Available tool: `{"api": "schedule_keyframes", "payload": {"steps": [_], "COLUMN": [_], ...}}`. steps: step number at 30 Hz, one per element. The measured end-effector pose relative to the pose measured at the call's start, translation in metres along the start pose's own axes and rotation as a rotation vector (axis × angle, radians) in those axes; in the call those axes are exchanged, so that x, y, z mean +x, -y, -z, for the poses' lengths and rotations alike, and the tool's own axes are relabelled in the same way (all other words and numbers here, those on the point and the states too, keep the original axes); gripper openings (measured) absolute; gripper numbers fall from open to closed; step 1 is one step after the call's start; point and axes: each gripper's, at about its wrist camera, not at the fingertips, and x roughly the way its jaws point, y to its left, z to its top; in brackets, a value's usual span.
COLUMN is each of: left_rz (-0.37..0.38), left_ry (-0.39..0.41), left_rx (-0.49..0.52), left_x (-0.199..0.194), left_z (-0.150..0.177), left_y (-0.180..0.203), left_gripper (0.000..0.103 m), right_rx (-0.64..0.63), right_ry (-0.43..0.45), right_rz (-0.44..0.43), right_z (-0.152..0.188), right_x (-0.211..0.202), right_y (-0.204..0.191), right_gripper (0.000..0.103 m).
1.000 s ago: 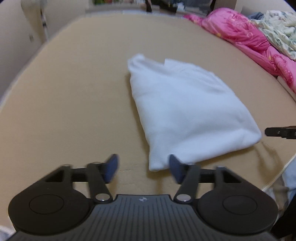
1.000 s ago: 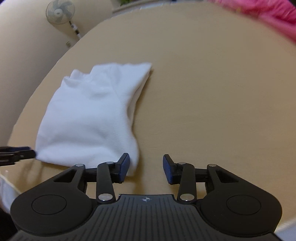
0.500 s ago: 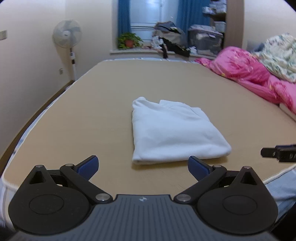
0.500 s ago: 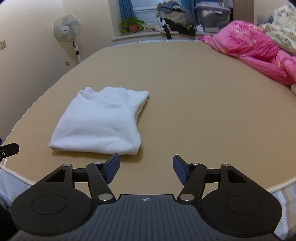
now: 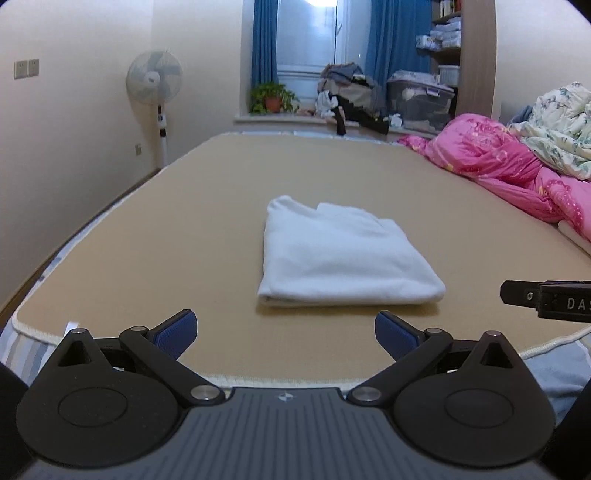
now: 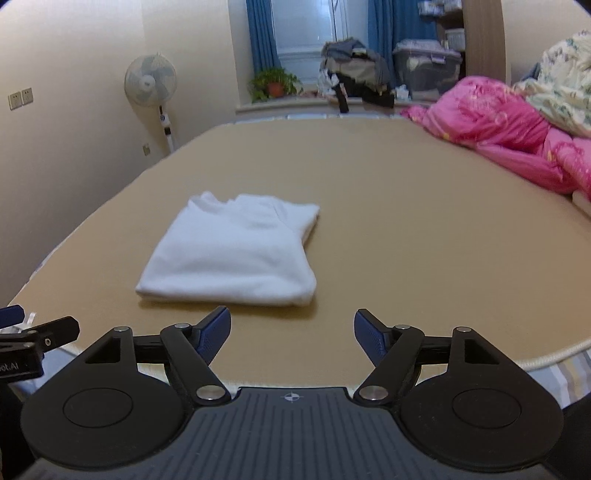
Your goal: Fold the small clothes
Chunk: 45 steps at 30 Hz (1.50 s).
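The folded white garment (image 5: 343,254) lies flat on the tan mattress (image 5: 184,229), long axis running away from the near edge, collar end farthest. Left gripper (image 5: 284,330) is spread wide and empty; right gripper (image 6: 291,332), its jaws just opening further, is empty too. Its layers underneath are hidden.

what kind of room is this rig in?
Most likely a home bedroom. The folded white garment lies on a wide tan mattress, a pink quilt is bunched along its side, and a standing fan and curtained window stand behind.
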Motion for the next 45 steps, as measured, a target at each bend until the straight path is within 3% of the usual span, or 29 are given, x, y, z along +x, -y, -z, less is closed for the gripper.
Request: {"api": "schedule_keyframes", "payload": {"steps": [12,45], "left_rz": [0.005,0.012], "left_ry": [0.035,0.027], "left_rx": [0.016,-0.002], "left_x": [0.003,0.007], "left_z": [-0.002,-0.002], "left_y": [-0.001,-0.005], "left_gripper": [0.103,0.103], "right_rx": [-0.043,-0.033], "right_ry": [0.012,0.004], "right_rz": [0.025,0.037], "right_z": [0.005,0.006], "right_x": [0.008,0.016], "right_y": [-0.011,-0.011], "right_gripper": [0.077,0.078]}}
